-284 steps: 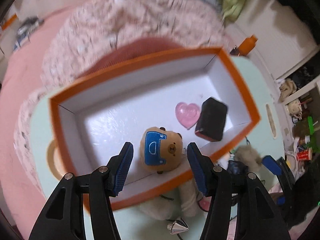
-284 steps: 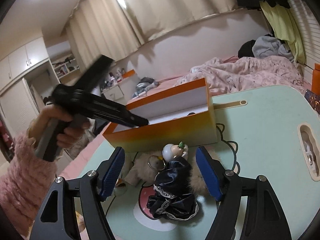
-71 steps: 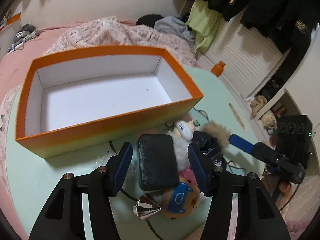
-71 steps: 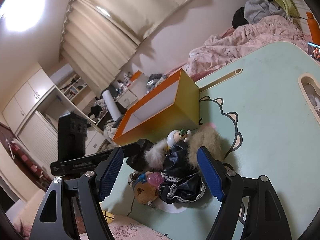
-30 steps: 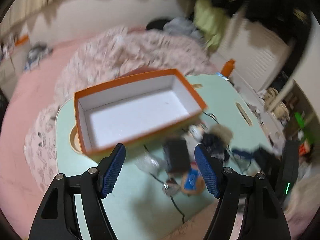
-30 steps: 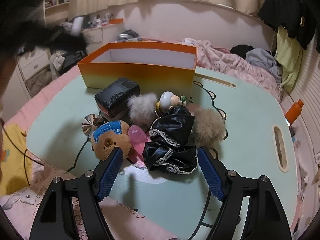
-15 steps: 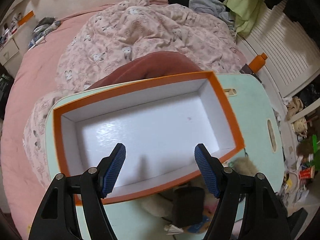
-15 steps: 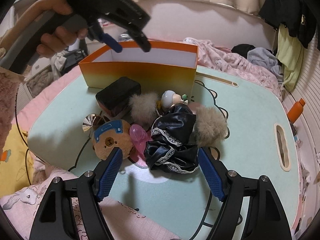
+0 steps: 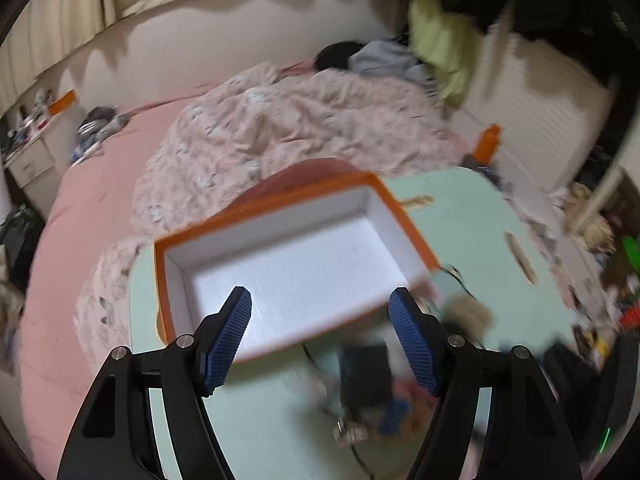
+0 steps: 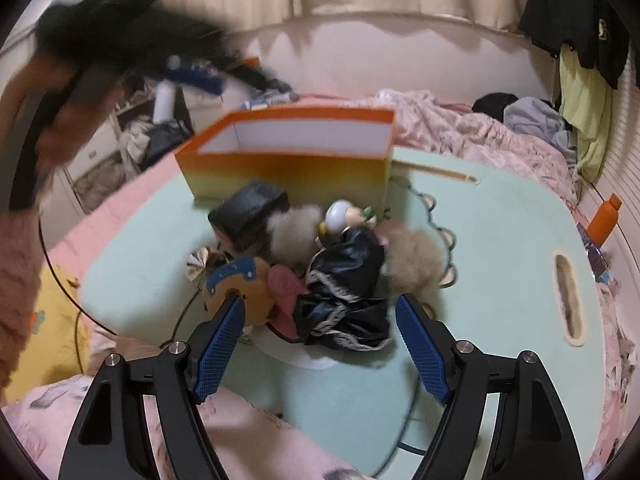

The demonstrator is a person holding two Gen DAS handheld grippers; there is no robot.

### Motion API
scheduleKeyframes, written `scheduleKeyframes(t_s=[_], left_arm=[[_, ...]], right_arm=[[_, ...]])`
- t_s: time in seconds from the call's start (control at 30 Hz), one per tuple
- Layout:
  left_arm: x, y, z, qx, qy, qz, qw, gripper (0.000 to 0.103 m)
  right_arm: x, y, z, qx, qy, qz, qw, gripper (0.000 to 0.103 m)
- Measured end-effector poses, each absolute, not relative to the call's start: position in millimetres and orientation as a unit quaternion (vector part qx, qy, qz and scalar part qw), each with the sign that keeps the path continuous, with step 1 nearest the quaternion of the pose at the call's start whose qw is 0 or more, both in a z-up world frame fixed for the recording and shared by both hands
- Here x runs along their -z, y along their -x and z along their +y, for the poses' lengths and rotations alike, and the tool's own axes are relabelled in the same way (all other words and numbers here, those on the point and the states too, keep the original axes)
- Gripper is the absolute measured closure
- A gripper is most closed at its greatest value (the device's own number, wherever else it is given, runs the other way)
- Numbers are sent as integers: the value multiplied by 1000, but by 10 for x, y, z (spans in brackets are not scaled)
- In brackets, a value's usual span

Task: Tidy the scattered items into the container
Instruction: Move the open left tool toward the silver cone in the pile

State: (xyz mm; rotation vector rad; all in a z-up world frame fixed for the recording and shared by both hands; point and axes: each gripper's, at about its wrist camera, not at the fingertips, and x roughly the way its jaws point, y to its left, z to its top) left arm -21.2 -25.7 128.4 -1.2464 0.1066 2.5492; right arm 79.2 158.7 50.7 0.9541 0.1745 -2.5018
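One orange box [image 9: 280, 280] lies just beyond the spread, empty left hand-held gripper [image 9: 320, 336]. One pile of toys [image 10: 320, 264] sits ahead of the spread, empty right hand-held gripper [image 10: 320, 336].

Orange cardboard box [image 10: 288, 168] with matt white paper lining. Smooth, matt mint-green table top [image 10: 500, 240]. Glossy black satin cloth [image 10: 348, 280] edged in pale lace. Fluffy beige fur pom-poms [image 10: 408, 260]. Plush fabric bear head [image 10: 244, 284]. Translucent pink plastic heart [image 10: 284, 292]. Shiny metallic silver cone [image 10: 198, 266]. Black pouch [image 10: 248, 208] with a slight sheen. Ribbed blue rubbery gripper pads [image 10: 218, 346] on matt black plastic.
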Motion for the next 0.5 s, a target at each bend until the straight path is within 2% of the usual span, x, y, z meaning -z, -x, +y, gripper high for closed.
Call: scheduleKeyframes(t_s=[0.03,0.13,0.33,0.5], left_arm=[[-1218,77,-363,-884,439,24,161,31],[-876,-269,-643,-873,464,-6,150,31],[-282,-662,-657,-876,471,30,102,31],[-79,-626,-494,-890,447,38,78,31]], right_arm=[[-481,-771,1610,907,-358,79,207,22],[-316,-719,1606,894,-394,115,180,21],[-143,-663,1538,880,-420,120,185,21],[-60,-644,1593,878,-427,108,185,18]])
